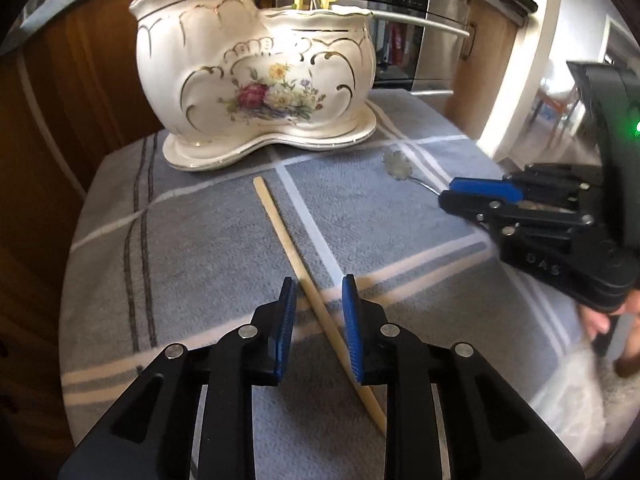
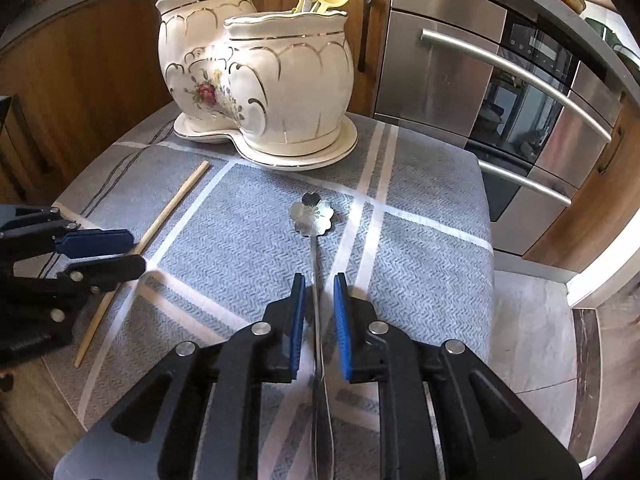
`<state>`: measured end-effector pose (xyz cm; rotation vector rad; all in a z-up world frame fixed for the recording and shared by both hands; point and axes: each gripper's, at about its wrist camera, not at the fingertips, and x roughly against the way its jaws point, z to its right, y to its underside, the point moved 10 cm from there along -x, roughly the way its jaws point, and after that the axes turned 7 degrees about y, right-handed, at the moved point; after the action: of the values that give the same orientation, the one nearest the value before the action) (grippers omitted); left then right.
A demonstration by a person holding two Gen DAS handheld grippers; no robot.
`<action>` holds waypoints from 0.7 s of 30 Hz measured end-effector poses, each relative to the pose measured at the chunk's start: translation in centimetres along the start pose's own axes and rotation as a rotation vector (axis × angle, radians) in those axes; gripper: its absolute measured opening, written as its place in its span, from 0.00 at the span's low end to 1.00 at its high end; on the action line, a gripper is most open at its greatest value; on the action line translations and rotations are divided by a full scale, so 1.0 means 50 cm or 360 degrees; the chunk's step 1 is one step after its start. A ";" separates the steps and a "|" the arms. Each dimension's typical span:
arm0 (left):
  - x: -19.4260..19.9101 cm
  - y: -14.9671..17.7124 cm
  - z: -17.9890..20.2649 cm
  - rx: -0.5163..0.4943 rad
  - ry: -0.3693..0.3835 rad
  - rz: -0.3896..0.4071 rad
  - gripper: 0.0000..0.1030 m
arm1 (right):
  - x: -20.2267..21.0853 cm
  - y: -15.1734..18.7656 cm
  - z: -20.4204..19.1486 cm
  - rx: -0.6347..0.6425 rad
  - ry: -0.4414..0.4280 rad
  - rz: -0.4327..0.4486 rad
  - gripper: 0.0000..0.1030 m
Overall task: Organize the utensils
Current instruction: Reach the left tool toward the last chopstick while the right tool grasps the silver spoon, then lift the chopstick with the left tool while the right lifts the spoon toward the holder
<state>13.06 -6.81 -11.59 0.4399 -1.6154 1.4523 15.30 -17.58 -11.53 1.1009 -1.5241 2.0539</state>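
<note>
Porcelain utensil holder point(image 1: 256, 80) behind chopstick point(image 1: 308, 280)

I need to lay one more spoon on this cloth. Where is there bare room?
Free: the cloth right of the flower spoon, out to its edge; and the strip between spoon and chopstick. Crowded: the back, under the ceramic holder, and the near edge by both grippers.
</note>
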 end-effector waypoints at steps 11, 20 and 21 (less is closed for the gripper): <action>0.017 0.012 -0.043 -0.0132 -0.0069 -0.0086 0.08 | 0.007 0.008 -0.008 -0.0007 -0.0096 -0.0015 0.03; 0.012 0.009 -0.063 -0.0066 -0.0035 -0.0018 0.06 | 0.006 0.006 -0.009 -0.0012 -0.0080 0.0008 0.03; 0.012 0.010 -0.062 -0.0082 -0.0040 -0.0006 0.06 | 0.006 0.006 -0.008 -0.0026 -0.0091 0.0012 0.03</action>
<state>13.51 -3.65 -11.67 0.4327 -1.6672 1.4044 14.73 -17.36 -11.55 1.1592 -1.5716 2.0278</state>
